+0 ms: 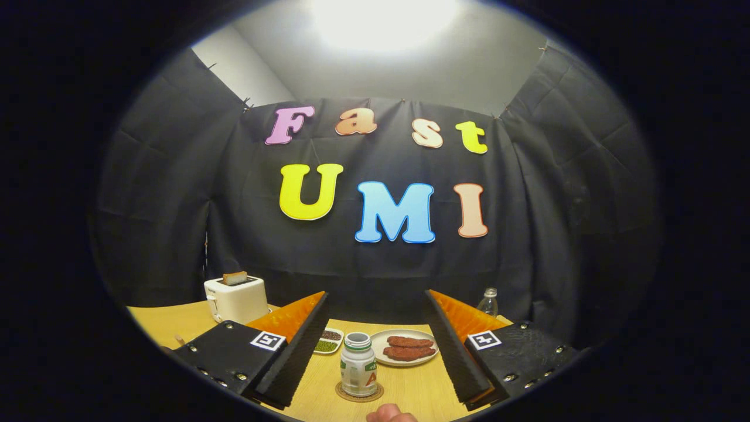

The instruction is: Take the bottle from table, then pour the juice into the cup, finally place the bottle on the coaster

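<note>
Fingertips of a hand point(391, 415) show nearest, just below the coaster point(359, 392), where the bottle point(358, 371) stands upright between the gripper point(375, 346) fingers. Jaws are spread wide, touching nothing. Risk: pulling back crookedly could clip the bottle and tip it off the coaster toward the plate point(404, 349) behind. No cup is clear, possibly hidden.

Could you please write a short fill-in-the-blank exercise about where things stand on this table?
1. The bottle stands upright on the ____.
2. The gripper has its fingers ____, with the bottle between them.
3. The plate behind the bottle holds two pieces of ____.
4. A slice of bread sits in the ____.

Missing words: coaster; open; meat; toaster
</note>
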The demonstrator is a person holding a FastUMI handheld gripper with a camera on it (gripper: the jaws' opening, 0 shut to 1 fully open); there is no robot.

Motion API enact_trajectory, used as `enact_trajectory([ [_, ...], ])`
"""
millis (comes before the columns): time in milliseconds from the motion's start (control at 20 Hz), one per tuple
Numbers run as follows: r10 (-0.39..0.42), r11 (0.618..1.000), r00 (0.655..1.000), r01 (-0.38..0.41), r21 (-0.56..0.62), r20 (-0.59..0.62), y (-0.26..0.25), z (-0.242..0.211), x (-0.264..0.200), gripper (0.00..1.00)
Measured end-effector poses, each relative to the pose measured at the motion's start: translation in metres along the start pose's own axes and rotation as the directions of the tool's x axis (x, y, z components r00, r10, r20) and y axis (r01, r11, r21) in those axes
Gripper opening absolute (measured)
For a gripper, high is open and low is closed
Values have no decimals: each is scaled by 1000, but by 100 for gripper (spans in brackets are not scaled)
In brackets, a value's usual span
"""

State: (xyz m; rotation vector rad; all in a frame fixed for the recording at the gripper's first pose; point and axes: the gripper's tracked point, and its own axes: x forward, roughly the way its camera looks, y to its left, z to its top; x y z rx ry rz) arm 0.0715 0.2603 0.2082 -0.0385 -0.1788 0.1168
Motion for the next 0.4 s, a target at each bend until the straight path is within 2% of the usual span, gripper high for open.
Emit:
enact_trajectory([
  [200,-8,1000,1000,8,0,-24,-9,25,-7,98],
  [400,-20,1000,1000,20,7,16,-22,31,-23,97],
])
